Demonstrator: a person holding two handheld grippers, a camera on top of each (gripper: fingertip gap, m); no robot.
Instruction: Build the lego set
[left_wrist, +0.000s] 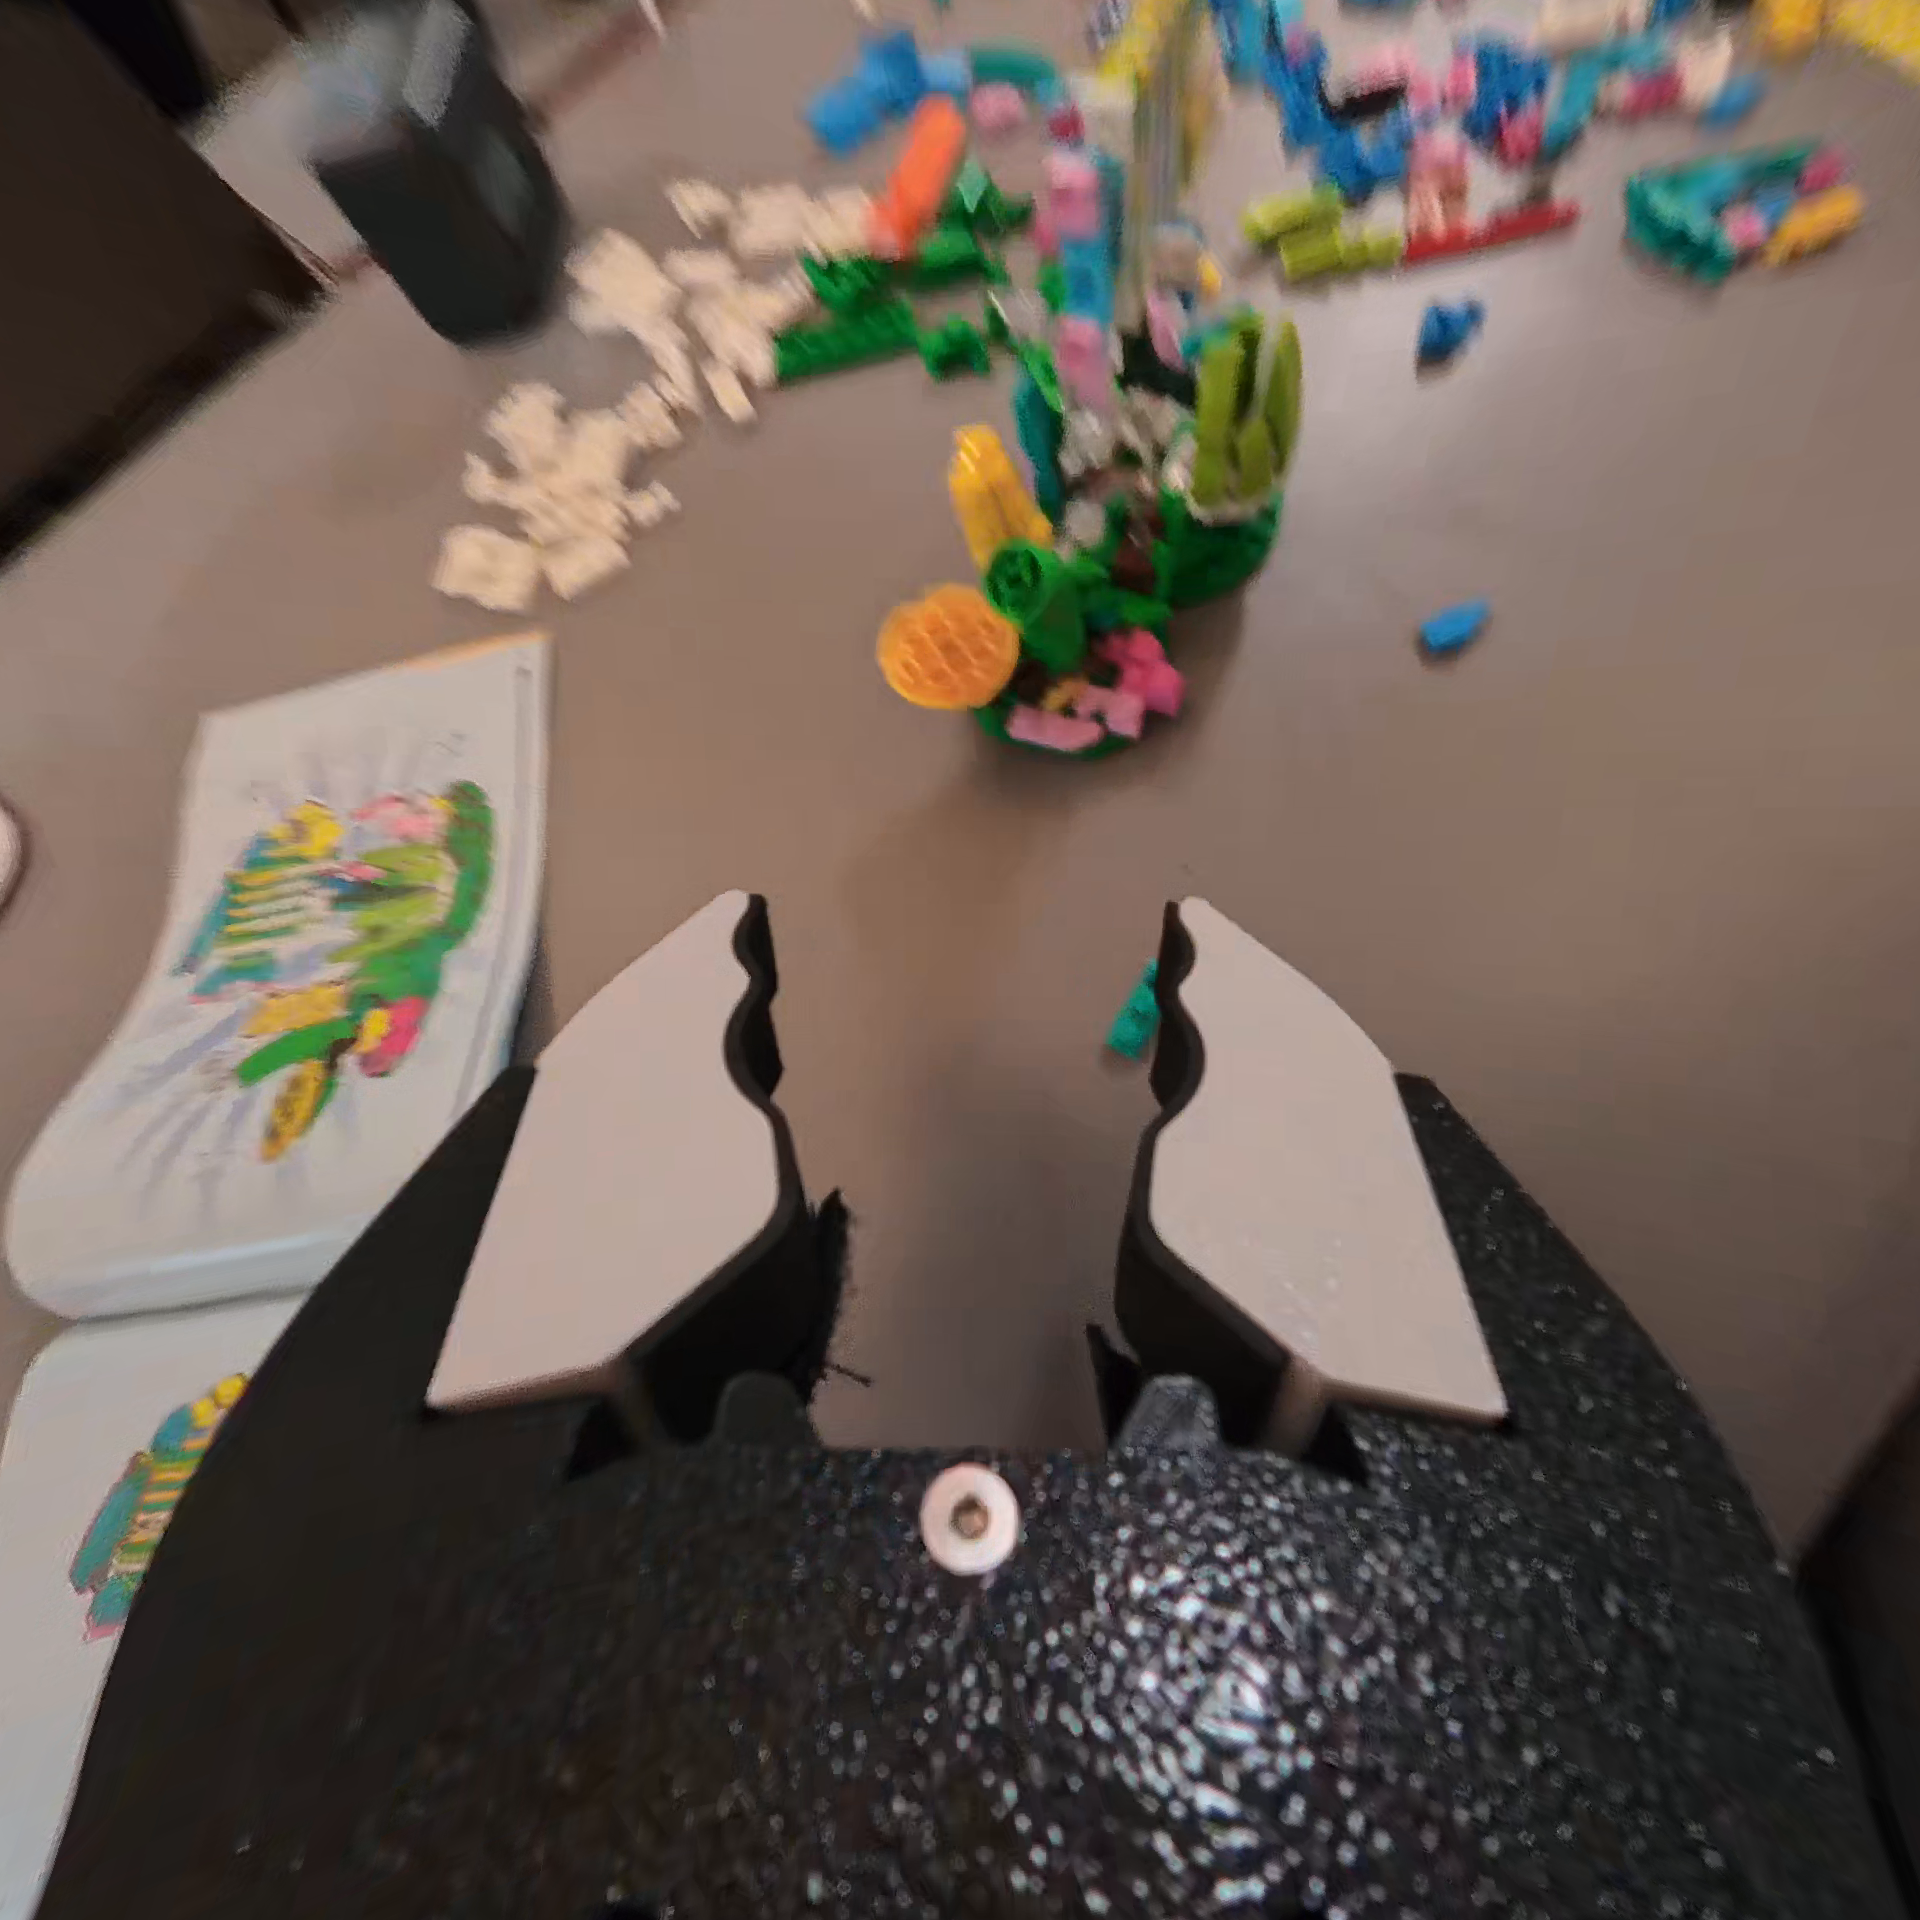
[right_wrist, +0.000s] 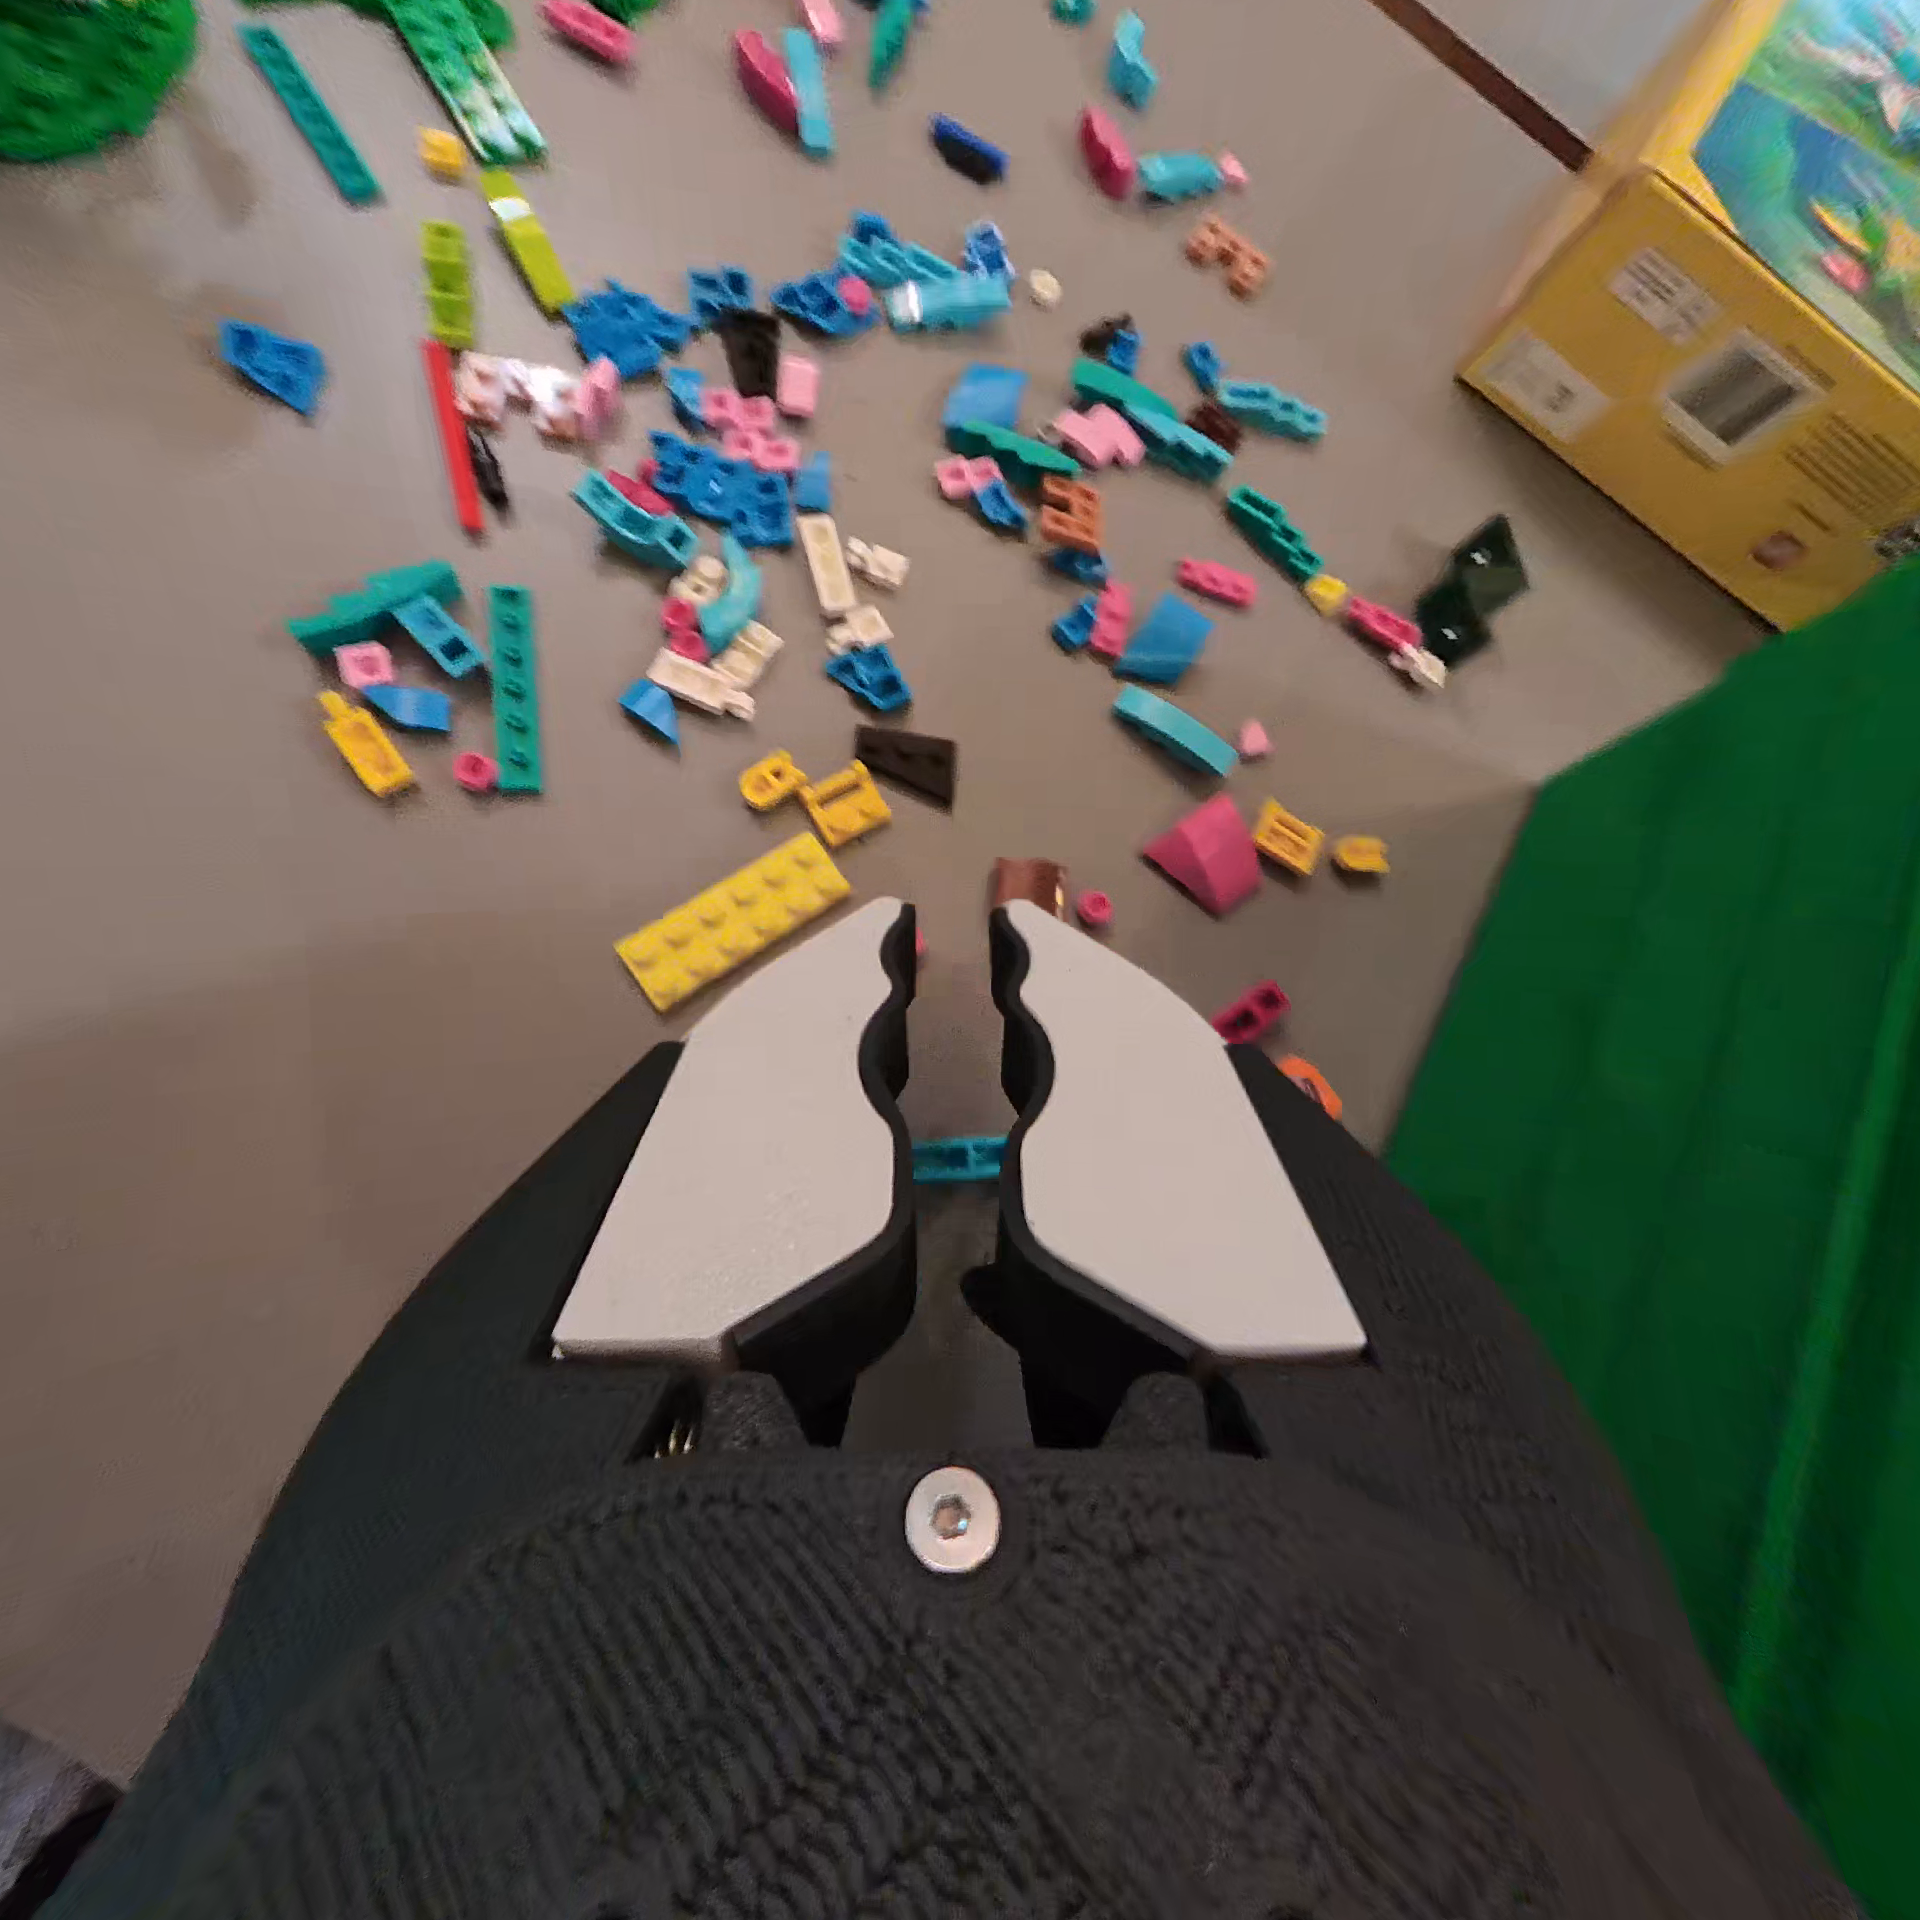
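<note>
In the left wrist view, the left gripper (left_wrist: 966, 914) hangs above the grey worktop (left_wrist: 1558, 831) with its fingers (left_wrist: 665, 1039) spread wide apart and nothing between them. A small teal piece (left_wrist: 1132, 1013) lies on the worktop just beside the inner edge of the right-hand finger; whether it touches the finger cannot be told. Ahead stands the part-built lego model (left_wrist: 1122, 530), green-based with yellow, pink and lime parts and an orange round piece at its front. To the left lies the open instruction booklet (left_wrist: 312, 935). Farther back sit a heap of white pieces (left_wrist: 623, 416) and blurred heaps of coloured ones.

In the right wrist view, the right gripper (right_wrist: 953, 914) is over the worktop (right_wrist: 208, 935) with its fingers (right_wrist: 769, 1122) nearly together, a narrow gap left between them and nothing held. Through the gap a teal piece (right_wrist: 956, 1156) shows on the worktop beneath. A yellow plate (right_wrist: 732, 920) lies just left of the fingertips, and a brown piece (right_wrist: 1023, 883) just beyond the right one. Loose bricks (right_wrist: 727, 478) are scattered ahead. The yellow set box (right_wrist: 1704, 343) stands at upper right, a green sheet (right_wrist: 1714, 1143) at the right.
</note>
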